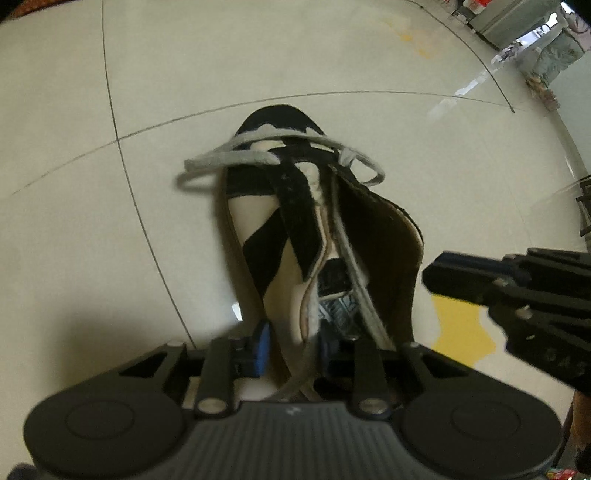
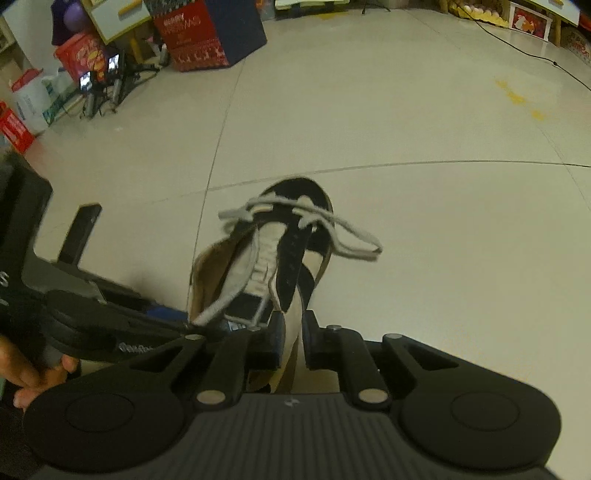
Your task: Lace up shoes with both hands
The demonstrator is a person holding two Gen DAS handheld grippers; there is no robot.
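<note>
In the left wrist view, a black and white shoe (image 1: 295,206) lies on the pale tiled floor (image 1: 110,258), its toe pointing away from the camera and its collar near the bottom of the frame. The left gripper (image 1: 293,349) has its jaws drawn narrow, its blue pads clamped on the white side wall of the shoe at the collar, with the grey lace (image 1: 354,266) running down along the tongue and passing between the fingers. Loose loops of that lace spread out to both sides near the toe. The right gripper (image 1: 443,275) enters from the right edge, its dark fingertips beside the brown inner lining of the shoe. In the right wrist view, the same shoe (image 2: 288,258) lies ahead with the toe away, lace (image 2: 236,284) loops flopping left and right at the front eyelets. The right gripper (image 2: 291,345) is closed tight on the white edge of the shoe's collar. The left gripper (image 2: 177,325) reaches in from the left, held by a hand (image 2: 33,373), its tip at the shoe's opening where a lace strand ends. Boxes (image 2: 199,33) and clutter stand along the far wall.
</note>
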